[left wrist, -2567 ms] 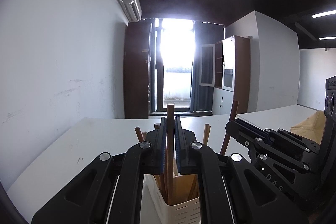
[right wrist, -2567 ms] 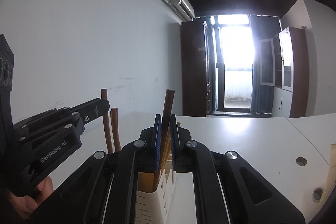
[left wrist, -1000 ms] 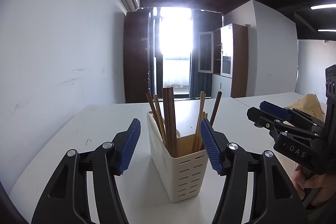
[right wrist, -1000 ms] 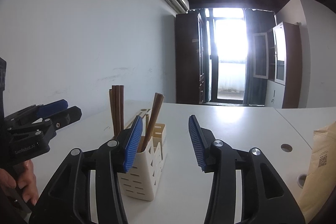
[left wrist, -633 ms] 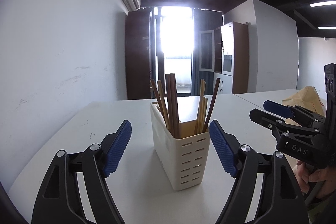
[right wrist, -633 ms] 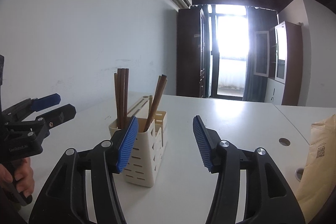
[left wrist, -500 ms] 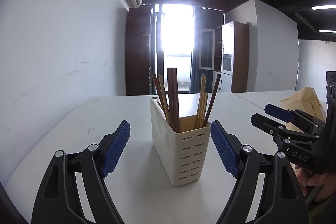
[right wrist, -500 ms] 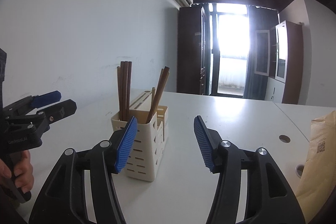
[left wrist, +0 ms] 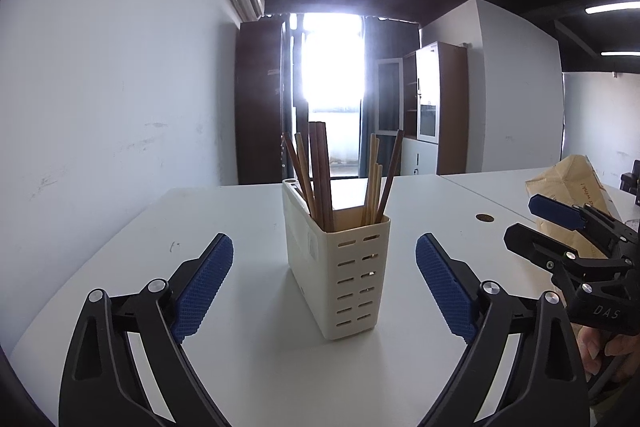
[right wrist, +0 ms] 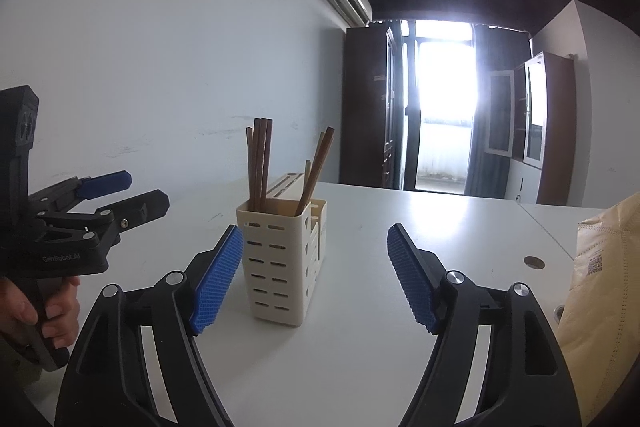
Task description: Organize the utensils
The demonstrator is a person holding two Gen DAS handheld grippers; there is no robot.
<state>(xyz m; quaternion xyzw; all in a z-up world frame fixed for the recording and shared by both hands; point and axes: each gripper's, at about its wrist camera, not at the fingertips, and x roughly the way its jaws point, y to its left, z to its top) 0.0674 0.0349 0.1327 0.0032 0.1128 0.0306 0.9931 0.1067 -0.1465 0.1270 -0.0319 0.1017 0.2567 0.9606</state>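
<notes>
standing upright on table (left wrist: 240, 211): holder (left wrist: 352, 279) with chopsticks (left wrist: 320, 175); both claws agape.

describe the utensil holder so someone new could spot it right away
On the white table, between the two open grippers, stands a cream plastic utensil holder. Its slotted walls and the brown chopsticks standing in it set it apart from the brown paper bag to the right.

Chopsticks' (left wrist: 320, 179) lower ends hidden inside holder (left wrist: 352, 275); bag (right wrist: 604, 291) cut off.
</notes>
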